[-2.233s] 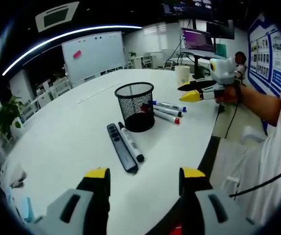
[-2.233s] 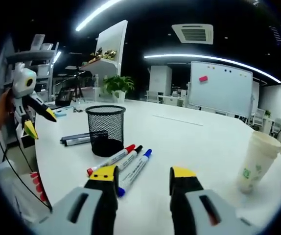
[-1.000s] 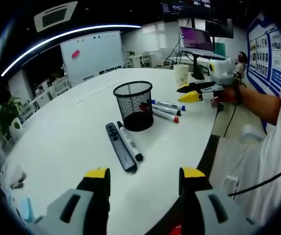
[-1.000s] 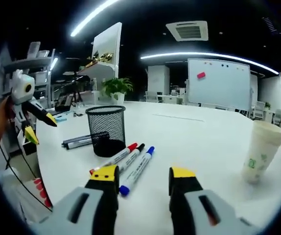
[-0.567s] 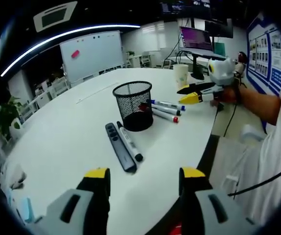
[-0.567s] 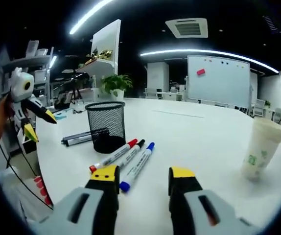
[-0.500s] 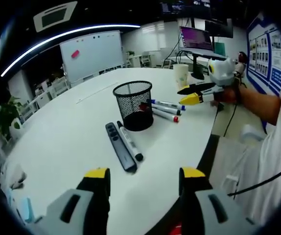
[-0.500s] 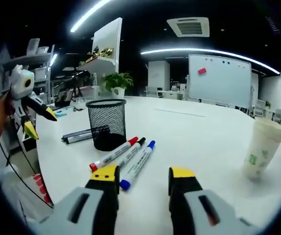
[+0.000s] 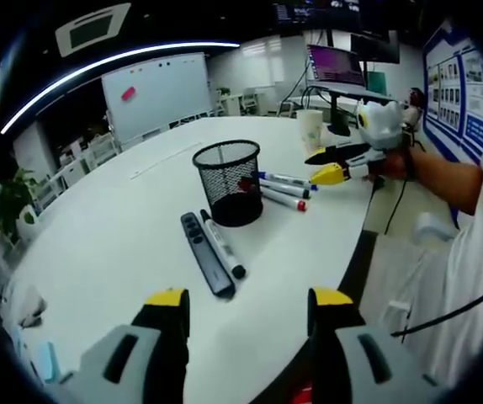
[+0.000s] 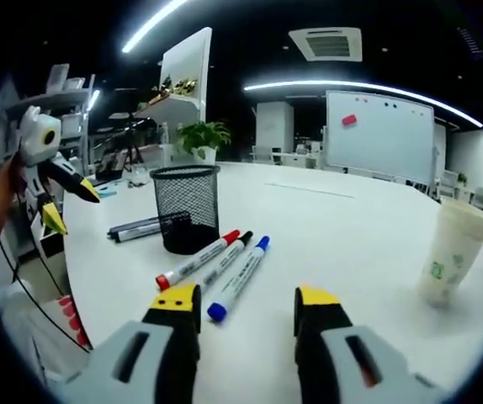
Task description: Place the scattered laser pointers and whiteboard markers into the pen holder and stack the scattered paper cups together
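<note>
While nothing is gripped yet, the left gripper view shows the left tongs (image 9: 246, 305) spread and empty, low over the near edge of the white worktop (image 9: 107, 227). Just on the near side of the black mesh pen holder (image 9: 229, 181) lie a dark laser pointer (image 9: 205, 263) and a whiteboard marker (image 9: 224, 247), side by side and touching or nearly so. A grab at one could nudge or drag along the other, and round bodies roll; the worktop edge is near. Beyond the pen holder the right tongs (image 9: 329, 165) hang above three more markers, with a paper cup (image 9: 312, 128) farther off.

From the right gripper view, the right tongs (image 10: 246, 304) are also spread and holding nothing, aimed at the blue-capped marker (image 10: 238, 277), the black-capped marker (image 10: 224, 262) and the red-capped marker (image 10: 197, 260), which lie close together just in front of the pen holder (image 10: 188, 207). Closing on the blue one may pinch its neighbour too, or flick it aside. The light mesh holder could probably tip if a marker strikes its rim. The paper cup (image 10: 449, 252) stands well apart from it; squeezing it hard would likely crush its wall. The left tongs (image 10: 65, 198) hover beyond the holder's far side.
</note>
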